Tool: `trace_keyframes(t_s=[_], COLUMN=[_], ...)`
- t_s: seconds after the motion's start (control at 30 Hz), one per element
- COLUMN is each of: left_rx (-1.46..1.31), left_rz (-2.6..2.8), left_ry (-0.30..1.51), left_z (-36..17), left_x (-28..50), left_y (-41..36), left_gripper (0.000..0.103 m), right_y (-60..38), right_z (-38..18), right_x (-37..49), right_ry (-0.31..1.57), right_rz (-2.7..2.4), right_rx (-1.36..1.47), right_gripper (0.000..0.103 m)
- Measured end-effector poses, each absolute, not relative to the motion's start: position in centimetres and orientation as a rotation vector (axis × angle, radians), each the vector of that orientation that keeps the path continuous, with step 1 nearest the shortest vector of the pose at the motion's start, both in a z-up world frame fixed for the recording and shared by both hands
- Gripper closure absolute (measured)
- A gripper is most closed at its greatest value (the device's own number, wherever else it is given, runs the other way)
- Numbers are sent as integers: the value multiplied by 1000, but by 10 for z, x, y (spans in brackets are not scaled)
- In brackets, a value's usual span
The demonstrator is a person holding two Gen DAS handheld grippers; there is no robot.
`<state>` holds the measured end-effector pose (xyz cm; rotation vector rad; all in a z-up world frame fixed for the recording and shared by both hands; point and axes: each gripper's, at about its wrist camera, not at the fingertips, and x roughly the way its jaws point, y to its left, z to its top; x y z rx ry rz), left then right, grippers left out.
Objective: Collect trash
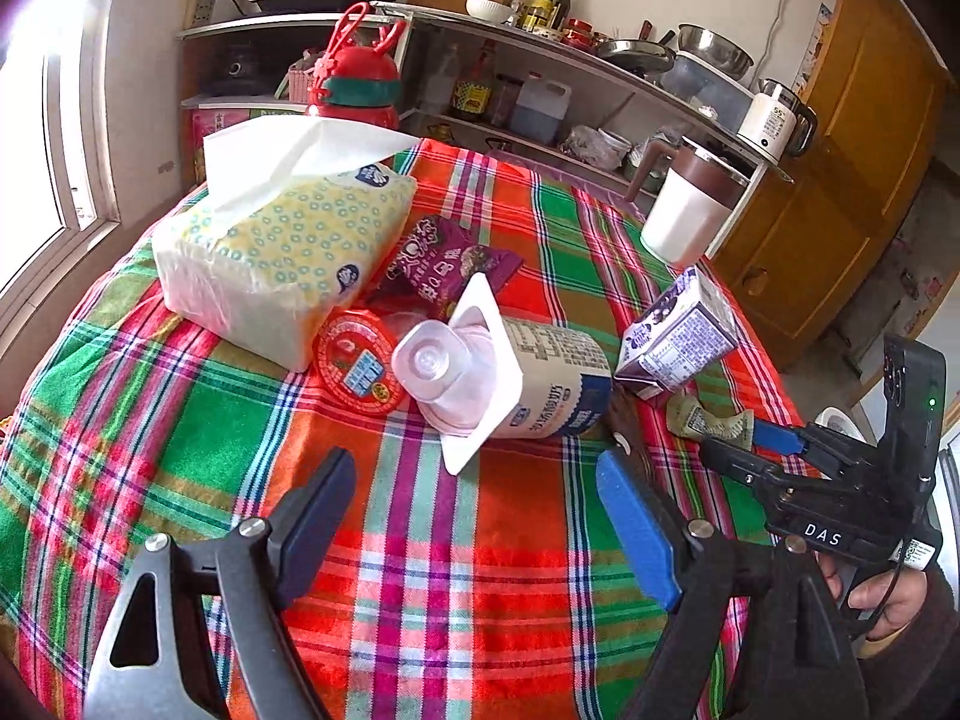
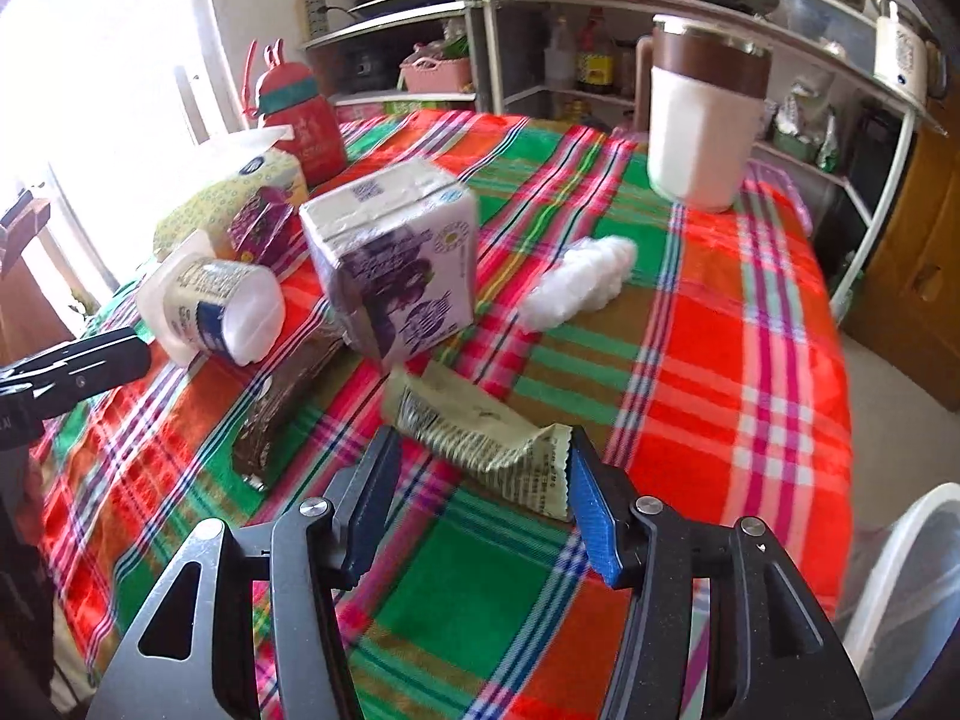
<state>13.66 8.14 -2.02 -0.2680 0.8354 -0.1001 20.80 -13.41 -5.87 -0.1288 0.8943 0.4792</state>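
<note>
Trash lies on a plaid tablecloth (image 1: 420,540). A tipped yogurt cup (image 1: 510,378) lies just ahead of my open, empty left gripper (image 1: 474,468); the cup also shows in the right wrist view (image 2: 210,306). Beside it are a red round lid (image 1: 357,369), a purple snack wrapper (image 1: 450,258), a purple milk carton (image 1: 678,336) (image 2: 396,264) and a dark wrapper (image 2: 282,408). My right gripper (image 2: 486,462) is open with a crumpled green wrapper (image 2: 480,426) between its fingers; it also shows in the left wrist view (image 1: 744,438). A white tissue wad (image 2: 576,282) lies further off.
A tissue pack (image 1: 282,252), a red bottle (image 1: 360,78) and a white mug with a brown lid (image 2: 702,120) stand on the table. Kitchen shelves (image 1: 540,60) are behind. A white bin rim (image 2: 900,570) is off the table's right edge.
</note>
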Motion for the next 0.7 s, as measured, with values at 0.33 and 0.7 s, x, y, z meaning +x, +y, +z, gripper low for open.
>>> trace_keyframes(t_s=[0.33,0.7], left_rx=[-246,-216], left_rz=[-151,-178], left_ry=[838,862], left_z=[-16,-18], left_x=[135,137], left_y=[63,42], left_gripper=[19,19], right_y=[-125,-114], right_z=[-55,-65], right_x=[198,207], right_ry=[881,885], right_rz=[533,504], right_rx=[-159,-226], right_gripper=[48,47])
